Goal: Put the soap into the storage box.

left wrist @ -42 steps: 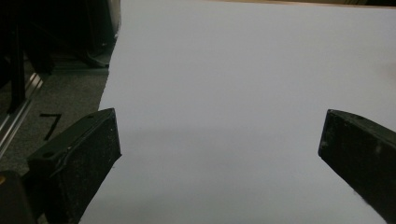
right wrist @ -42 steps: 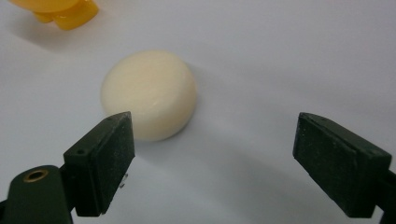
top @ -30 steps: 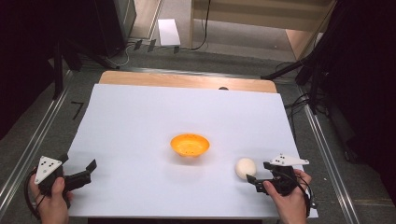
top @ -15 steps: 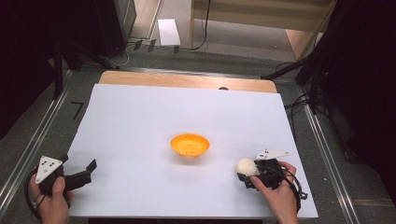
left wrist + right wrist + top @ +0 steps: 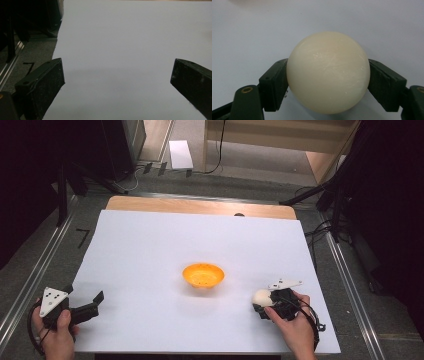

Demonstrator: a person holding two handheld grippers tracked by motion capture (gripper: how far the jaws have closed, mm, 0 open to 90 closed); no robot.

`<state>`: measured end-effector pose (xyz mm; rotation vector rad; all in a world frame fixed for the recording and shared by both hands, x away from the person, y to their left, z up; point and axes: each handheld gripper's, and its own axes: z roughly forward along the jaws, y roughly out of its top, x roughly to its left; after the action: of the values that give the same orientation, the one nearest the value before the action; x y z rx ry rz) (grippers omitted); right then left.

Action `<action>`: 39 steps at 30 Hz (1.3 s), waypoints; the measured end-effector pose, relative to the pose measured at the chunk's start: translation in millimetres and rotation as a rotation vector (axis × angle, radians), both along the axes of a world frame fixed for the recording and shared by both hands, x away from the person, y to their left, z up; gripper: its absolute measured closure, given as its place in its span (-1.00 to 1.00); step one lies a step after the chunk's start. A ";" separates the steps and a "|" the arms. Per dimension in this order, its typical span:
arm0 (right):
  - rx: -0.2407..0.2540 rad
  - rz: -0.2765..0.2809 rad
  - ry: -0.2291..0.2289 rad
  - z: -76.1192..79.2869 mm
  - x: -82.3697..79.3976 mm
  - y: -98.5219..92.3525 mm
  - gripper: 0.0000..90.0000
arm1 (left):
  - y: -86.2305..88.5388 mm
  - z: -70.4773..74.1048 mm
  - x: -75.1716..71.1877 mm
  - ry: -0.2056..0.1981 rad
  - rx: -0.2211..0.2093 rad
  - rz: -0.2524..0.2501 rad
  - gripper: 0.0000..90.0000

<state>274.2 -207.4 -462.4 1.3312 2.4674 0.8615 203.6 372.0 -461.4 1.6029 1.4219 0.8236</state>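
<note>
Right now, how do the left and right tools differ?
The left tool stands wide open with bare white sheet between its jaws; the right tool is closed on the cream ball. The left sits at the sheet's near-left corner, far from the orange bowl; the right sits near-right, closer to it. Both are hand-held, low over the sheet.

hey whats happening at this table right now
A person works at a table covered in white paper, one tool in each hand. The right tool has its jaws closed on both sides of a cream ball near the table's right front. The left tool sits open and idle at the left front. An empty orange bowl stands in the middle.
</note>
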 end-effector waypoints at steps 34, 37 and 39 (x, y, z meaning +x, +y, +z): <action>0.058 0.015 -0.075 24.0 1.8 17.1 -0.48 | -0.2 -0.1 -0.1 0.000 0.002 -0.003 -1.00; 0.063 0.015 -0.080 25.9 2.5 19.5 -0.49 | -0.2 -0.1 -0.1 -0.001 0.002 -0.003 -1.00; 0.069 0.015 -0.082 26.7 2.9 21.4 -0.49 | -0.2 -0.1 -0.1 -0.001 0.002 -0.003 -1.00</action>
<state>277.1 -186.0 -435.7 1.2733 2.4087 0.9922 203.5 371.8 -461.5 1.6060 1.4181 0.8236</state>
